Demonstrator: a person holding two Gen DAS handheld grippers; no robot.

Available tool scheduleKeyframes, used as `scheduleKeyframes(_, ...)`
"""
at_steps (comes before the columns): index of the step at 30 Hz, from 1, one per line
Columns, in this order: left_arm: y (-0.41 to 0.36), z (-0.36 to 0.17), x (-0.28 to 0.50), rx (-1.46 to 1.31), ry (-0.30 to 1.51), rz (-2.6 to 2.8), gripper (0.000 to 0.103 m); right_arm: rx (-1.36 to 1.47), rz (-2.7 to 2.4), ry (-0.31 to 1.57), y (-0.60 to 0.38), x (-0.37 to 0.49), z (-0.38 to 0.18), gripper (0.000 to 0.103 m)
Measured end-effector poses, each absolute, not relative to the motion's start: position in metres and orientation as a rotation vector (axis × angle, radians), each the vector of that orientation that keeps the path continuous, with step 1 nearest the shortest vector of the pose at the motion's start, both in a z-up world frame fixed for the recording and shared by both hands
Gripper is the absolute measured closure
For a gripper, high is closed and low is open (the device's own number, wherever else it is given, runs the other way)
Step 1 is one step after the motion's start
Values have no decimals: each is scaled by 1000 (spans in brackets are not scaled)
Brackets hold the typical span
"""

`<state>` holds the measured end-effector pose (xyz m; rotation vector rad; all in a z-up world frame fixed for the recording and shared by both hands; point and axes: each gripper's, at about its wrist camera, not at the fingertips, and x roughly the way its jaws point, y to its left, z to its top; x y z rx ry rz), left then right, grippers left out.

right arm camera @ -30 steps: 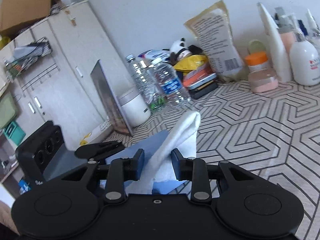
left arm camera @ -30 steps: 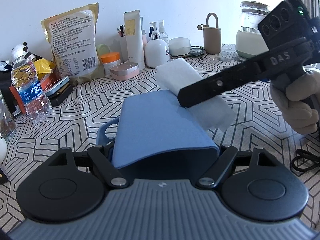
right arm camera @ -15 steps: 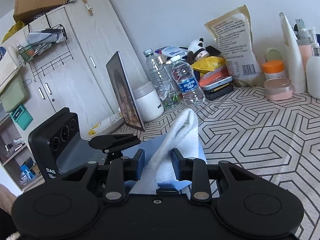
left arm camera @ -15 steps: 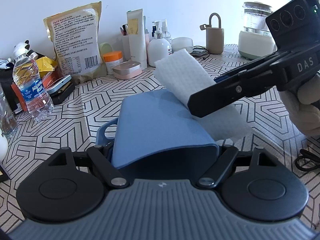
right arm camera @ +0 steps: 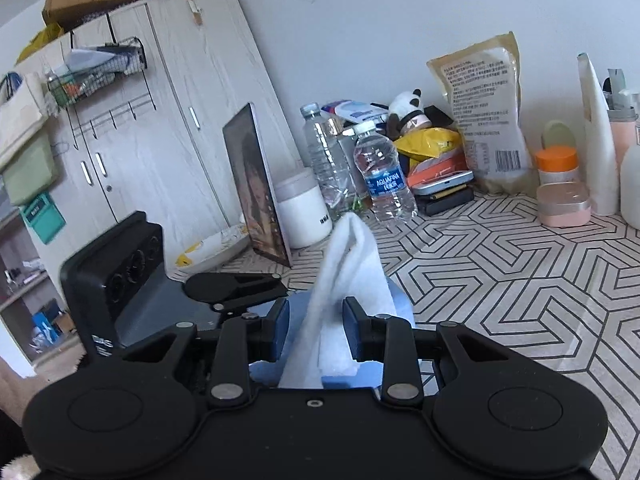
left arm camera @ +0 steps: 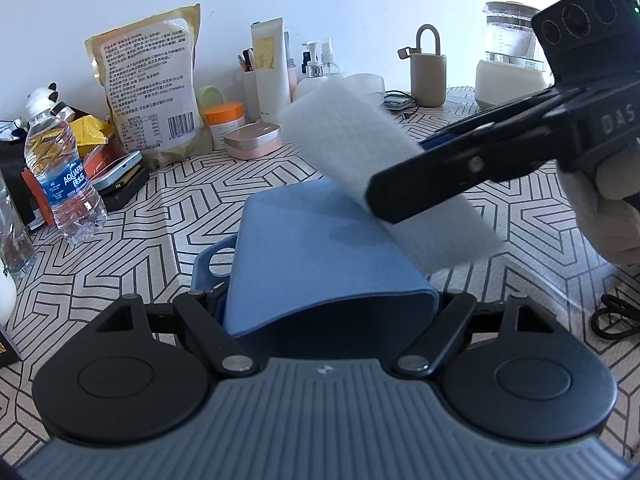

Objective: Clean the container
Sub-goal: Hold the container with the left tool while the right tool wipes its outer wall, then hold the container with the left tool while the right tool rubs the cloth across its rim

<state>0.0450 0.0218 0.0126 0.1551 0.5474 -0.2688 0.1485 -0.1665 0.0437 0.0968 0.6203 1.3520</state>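
Blue container (left arm camera: 320, 256) lies on its side, held clear above the patterned bench (left arm camera: 160, 208), near centre of the left wrist view. Its open mouth faces back toward the left camera; its closed end points to the far side. A handle loop shows on its left flank.

Left gripper (left arm camera: 328, 308): fingers spread wide to span the container's mouth end, clamped on both side walls. Judged reason: the sideways hold steadies the body and turns the broad upper wall toward the wiping side.

White cloth (left arm camera: 380, 168), folded, is in contact with or just above the container's upper far-right wall; which of the two cannot be told. It is blurred in the left view.

Right gripper (right arm camera: 316, 328): narrowed onto the cloth, pinching it near the fold's base, loose end sticking forward past the fingertips. That free length looks meant as the wiping pad, keeping the hard fingers off the plastic. A gloved hand (left arm camera: 608, 216) holds this gripper at far right.

Judged step: wiping the outer wall; the inside is not being reached.

Outward: water bottle (left arm camera: 60, 176) at left, printed food pouch (left arm camera: 148, 84) against the far wall, an orange-lidded jar (left arm camera: 224, 120) and pink case (left arm camera: 252, 142) beside it, kettle (left arm camera: 512, 68) far right. All well apart from the work.
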Motion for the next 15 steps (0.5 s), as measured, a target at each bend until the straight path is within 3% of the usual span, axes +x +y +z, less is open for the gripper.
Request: scheduleKeyframes(15, 23, 13, 46, 152, 545, -275, 23, 94, 1413, 588, -155, 143, 43, 72)
